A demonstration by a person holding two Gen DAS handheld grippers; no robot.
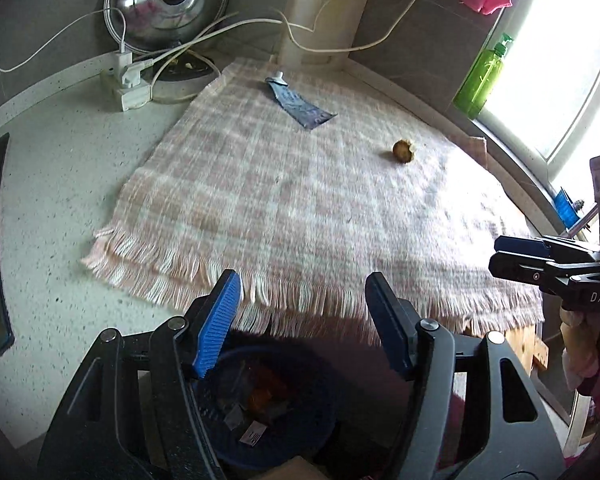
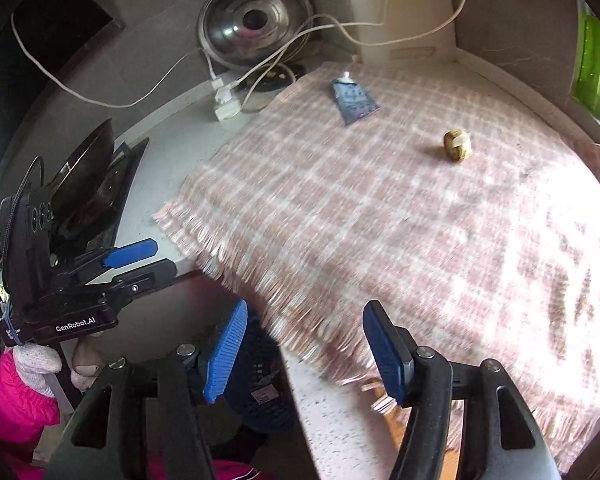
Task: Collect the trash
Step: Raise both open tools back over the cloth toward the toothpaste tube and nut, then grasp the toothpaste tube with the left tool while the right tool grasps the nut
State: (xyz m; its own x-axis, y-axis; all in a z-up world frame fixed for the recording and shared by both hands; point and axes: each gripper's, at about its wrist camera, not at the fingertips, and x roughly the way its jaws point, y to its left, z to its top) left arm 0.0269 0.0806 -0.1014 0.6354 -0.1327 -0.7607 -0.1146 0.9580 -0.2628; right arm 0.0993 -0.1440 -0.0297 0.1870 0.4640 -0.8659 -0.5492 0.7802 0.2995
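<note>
A squeezed blue tube [image 1: 296,102] lies at the far side of a pink checked cloth [image 1: 300,208]; it also shows in the right wrist view [image 2: 354,100]. A brown apple core [image 1: 403,151] lies to its right, also in the right wrist view [image 2: 457,145]. A dark blue basket [image 1: 268,408] with some trash in it stands below the counter edge, under my left gripper [image 1: 302,320], which is open and empty. My right gripper [image 2: 304,348] is open and empty above the cloth's fringe, with the basket [image 2: 260,384] at its left.
A white power strip [image 1: 126,84] with cables and a steel pot lid [image 1: 168,0] stand at the back left. A green bottle [image 1: 485,76] stands by the window. A dark stove [image 2: 96,196] is at the left of the speckled counter [image 1: 60,184].
</note>
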